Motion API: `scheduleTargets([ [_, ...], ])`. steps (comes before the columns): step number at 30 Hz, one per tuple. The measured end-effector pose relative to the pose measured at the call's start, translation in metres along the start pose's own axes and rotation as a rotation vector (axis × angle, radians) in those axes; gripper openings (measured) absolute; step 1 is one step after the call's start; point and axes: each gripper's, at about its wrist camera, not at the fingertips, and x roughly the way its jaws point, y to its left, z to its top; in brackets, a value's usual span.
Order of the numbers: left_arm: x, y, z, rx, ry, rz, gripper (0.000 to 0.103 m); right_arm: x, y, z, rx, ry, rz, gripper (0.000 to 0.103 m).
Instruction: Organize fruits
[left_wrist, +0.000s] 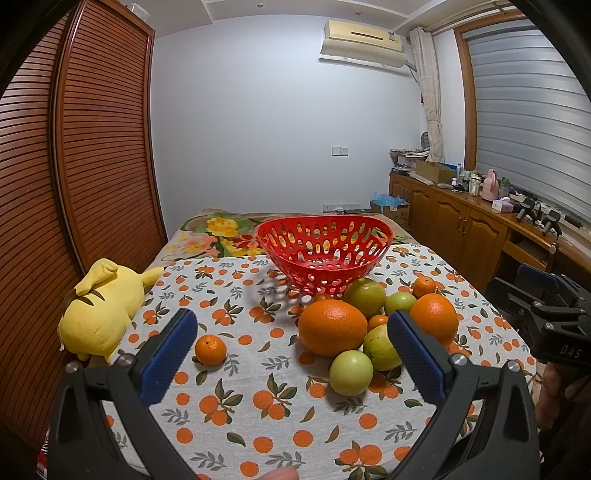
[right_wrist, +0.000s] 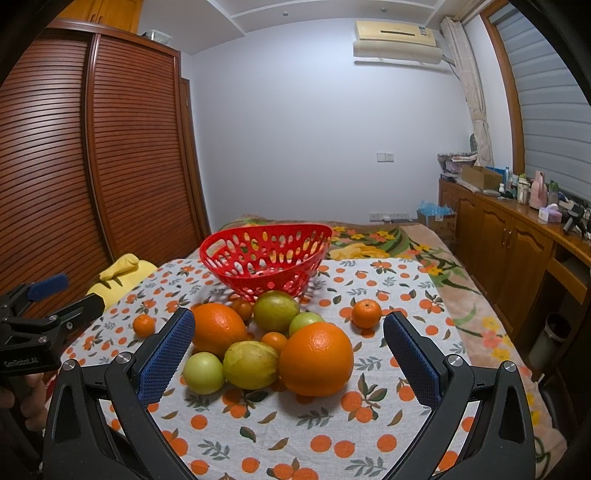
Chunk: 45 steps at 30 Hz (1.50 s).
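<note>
An empty red perforated basket (left_wrist: 325, 254) (right_wrist: 266, 258) stands at the far side of the orange-print cloth. In front of it lies a cluster of fruit: two big oranges (left_wrist: 332, 332) (right_wrist: 316, 358), several green fruits (left_wrist: 351, 373) (right_wrist: 203, 372) and small tangerines. One tangerine (left_wrist: 210, 349) (right_wrist: 144, 325) lies alone to the left, another (right_wrist: 366, 313) to the right. My left gripper (left_wrist: 291, 354) hovers open short of the cluster, nothing between its fingers. My right gripper (right_wrist: 288, 358) is open too, with the fruit pile seen between its blue pads.
A yellow plush toy (left_wrist: 99, 306) lies at the table's left edge. A louvred wooden wardrobe (left_wrist: 74, 166) stands left, a wooden sideboard (right_wrist: 517, 236) with bottles right. A flowered blanket (right_wrist: 388, 240) lies behind the basket. A hand (right_wrist: 26, 398) holds the other gripper's handle.
</note>
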Motion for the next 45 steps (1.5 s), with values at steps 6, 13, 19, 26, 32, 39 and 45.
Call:
scheduleTargets([
  [6, -0.001, -0.002, 0.000, 0.003, -0.005, 0.000, 0.103, 0.000, 0.000, 0.000, 0.000, 0.000, 0.000, 0.103],
  [13, -0.001, -0.002, 0.000, 0.001, -0.008, -0.001, 0.103, -0.001, 0.000, 0.002, 0.000, -0.003, 0.000, 0.103],
  [19, -0.002, -0.003, -0.001, 0.001, -0.008, -0.003, 0.103, -0.001, 0.000, 0.001, 0.002, -0.002, 0.000, 0.103],
  [26, -0.002, -0.004, -0.001, 0.000, -0.008, -0.005, 0.103, -0.001, 0.000, 0.001, 0.001, -0.004, 0.000, 0.103],
  [32, -0.003, -0.005, -0.001, -0.001, -0.009, -0.010, 0.103, -0.001, 0.000, 0.001, 0.000, -0.004, 0.001, 0.103],
  [39, 0.000, -0.007, -0.002, 0.001, 0.001, -0.013, 0.103, -0.001, 0.000, 0.000, -0.001, -0.004, -0.001, 0.103],
  [45, 0.010, -0.006, -0.009, 0.009, 0.031, -0.019, 0.103, -0.001, 0.002, 0.002, 0.001, 0.002, -0.004, 0.103],
])
